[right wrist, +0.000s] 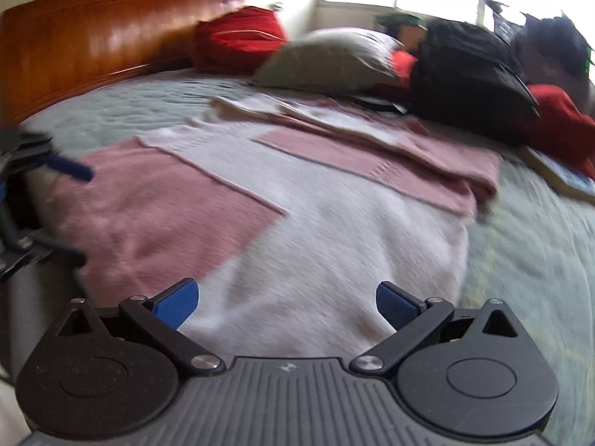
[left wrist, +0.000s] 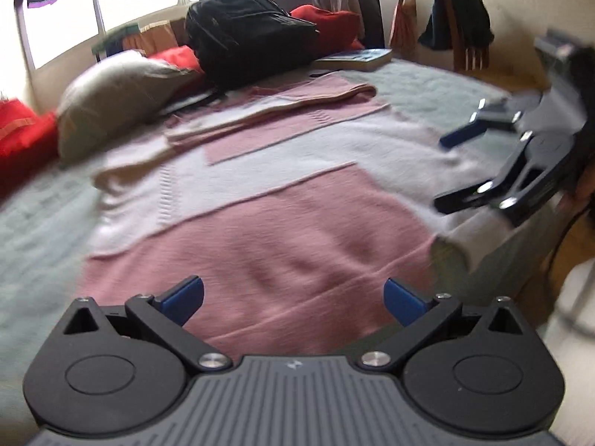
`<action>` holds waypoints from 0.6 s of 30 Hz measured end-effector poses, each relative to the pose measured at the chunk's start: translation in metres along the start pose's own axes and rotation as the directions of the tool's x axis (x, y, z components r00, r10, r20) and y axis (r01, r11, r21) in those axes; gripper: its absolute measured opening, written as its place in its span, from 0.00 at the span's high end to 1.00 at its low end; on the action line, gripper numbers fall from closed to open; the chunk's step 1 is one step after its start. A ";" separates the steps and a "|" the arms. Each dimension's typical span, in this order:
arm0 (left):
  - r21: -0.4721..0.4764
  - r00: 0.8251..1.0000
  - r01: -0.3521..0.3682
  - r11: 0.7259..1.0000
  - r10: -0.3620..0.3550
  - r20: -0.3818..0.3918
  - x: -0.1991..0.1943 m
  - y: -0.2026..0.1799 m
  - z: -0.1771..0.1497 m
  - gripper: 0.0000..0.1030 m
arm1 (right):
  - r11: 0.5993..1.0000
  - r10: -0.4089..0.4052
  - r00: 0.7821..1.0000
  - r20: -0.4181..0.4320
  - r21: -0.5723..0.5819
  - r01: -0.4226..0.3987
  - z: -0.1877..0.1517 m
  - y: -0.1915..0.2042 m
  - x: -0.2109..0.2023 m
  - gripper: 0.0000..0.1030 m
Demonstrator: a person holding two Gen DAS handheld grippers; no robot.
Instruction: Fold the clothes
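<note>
The pink-and-white sweater (left wrist: 260, 193) lies flat on the bed (left wrist: 427, 74), long axis running away from both grippers; left gripper (left wrist: 293, 299) and right gripper (right wrist: 286, 303), jaws spread, hover at its near hem.

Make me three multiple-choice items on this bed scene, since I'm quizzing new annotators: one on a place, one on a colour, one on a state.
1. Where does the black backpack lie?
A. at the far side of the bed
B. on the floor
C. on the headboard

2. The sweater's colours?
A. blue and yellow
B. pink and white
C. all black

3. The left gripper is:
A. shut on the sweater
B. open, holding nothing
C. shut on a book

Answers:
1 A, it sits beyond the sweater beside the grey pillow.
2 B, pink blocks on white knit.
3 B, its blue fingers stand wide apart.
</note>
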State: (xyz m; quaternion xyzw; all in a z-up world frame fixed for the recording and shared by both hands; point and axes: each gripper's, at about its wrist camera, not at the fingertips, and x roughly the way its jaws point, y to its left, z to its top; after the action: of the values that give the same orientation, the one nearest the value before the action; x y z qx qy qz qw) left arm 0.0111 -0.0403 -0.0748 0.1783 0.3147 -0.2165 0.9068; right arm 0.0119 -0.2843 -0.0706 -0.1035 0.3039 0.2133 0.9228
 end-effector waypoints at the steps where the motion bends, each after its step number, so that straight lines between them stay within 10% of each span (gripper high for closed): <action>1: 0.024 1.000 -0.009 1.000 0.009 -0.004 -0.001 0.001 -0.002 0.01 | 0.999 0.009 1.000 0.001 -0.034 -0.009 0.002 0.007 -0.002 0.00; 18: 0.188 0.999 -0.006 0.982 0.013 -0.031 -0.004 -0.018 -0.019 0.01 | 0.843 -0.011 0.998 -0.056 -0.537 -0.021 -0.002 0.104 0.031 0.00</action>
State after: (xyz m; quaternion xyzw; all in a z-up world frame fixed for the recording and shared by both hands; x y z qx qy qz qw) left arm -0.0103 -0.0457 -0.0892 0.2680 0.3066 -0.2380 0.8818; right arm -0.0140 -0.1821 -0.0971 -0.3630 0.2582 0.2894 0.8473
